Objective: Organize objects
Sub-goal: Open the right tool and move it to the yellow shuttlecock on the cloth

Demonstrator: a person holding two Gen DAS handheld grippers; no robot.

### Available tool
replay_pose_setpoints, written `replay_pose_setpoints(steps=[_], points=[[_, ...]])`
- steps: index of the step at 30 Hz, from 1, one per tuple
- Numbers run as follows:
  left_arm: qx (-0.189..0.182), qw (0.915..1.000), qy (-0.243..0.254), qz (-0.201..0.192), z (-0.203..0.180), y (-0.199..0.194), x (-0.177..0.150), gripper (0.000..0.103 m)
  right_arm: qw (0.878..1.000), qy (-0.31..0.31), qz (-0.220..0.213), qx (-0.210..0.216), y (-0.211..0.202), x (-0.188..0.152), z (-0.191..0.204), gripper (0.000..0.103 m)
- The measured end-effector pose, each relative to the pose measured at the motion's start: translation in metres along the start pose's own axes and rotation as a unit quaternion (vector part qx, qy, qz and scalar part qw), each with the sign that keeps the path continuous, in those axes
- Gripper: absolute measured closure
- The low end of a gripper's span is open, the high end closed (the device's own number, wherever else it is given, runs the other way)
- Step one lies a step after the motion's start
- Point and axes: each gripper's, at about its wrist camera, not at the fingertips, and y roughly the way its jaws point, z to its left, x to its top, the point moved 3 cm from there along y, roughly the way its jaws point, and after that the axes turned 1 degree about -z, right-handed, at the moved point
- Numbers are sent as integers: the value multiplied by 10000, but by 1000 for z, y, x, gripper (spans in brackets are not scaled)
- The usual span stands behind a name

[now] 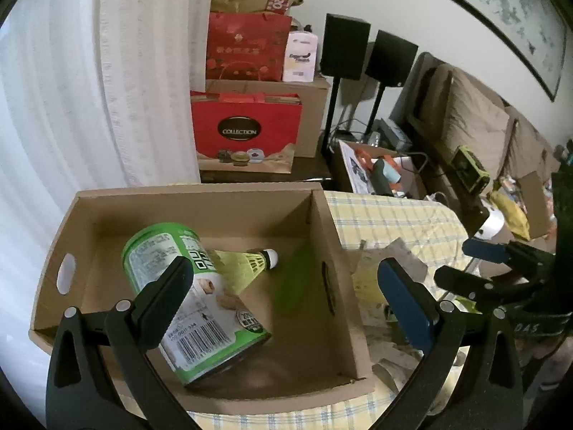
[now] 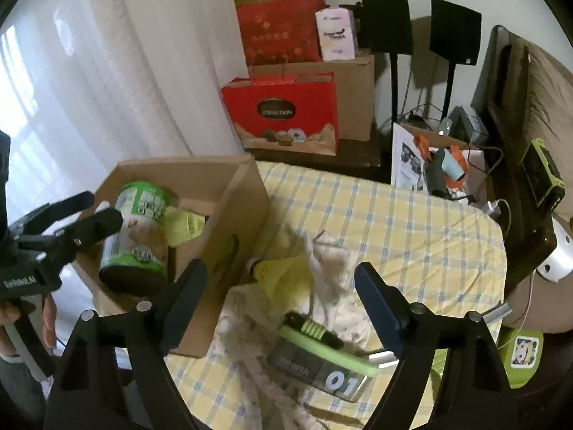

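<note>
A cardboard box [image 1: 200, 215] sits at the left end of a surface covered by a yellow-and-blue checked cloth [image 2: 394, 215]. Inside the box lies a green can [image 1: 200, 308] on its side, and 1 yellow shuttlecock [image 1: 247, 261] rests against the can with its white cork pointing toward the box's right wall.

The left gripper [image 1: 283, 297] hovers over the box with its jaws spread wide and nothing between the pads; the can is below and behind its left finger, not pinched. In the right wrist view this gripper [image 2: 96, 211] appears at the left edge beside the can, held by a hand [image 2: 21, 319].

The right gripper [image 2: 283, 301] is also released, jaws apart and empty, and is poised above the cloth just right of the box. Between its fingers, lower down, lie a second yellow shuttlecock [image 2: 275, 272] close to the box's outer wall, a crumpled white cloth [image 2: 333, 272], and a clear container with a green lid [image 2: 322, 362] marked "01".

Beyond the surface stand red gift bags [image 1: 247, 132], a brown carton [image 2: 354, 93] and 2 black speakers [image 1: 369, 48] on stands.
</note>
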Motion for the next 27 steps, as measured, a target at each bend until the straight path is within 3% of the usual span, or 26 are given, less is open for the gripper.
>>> replay_pose_setpoints(steps=[12,15,20,27], points=[[-17,9996,283,52,-17,3,-17,1,9999,102,69,80,12,-24,-1,31],[19,9994,336,47,-20,6,-22,2,9998,125,62,112,16,-26,0,40],[-33,9992,334,222,-22,14,-28,14,9996,146,181,165,32,-28,4,50],[-181,9991,194,331,-19,18,-32,15,9969,373,439,534,61,-33,4,62]])
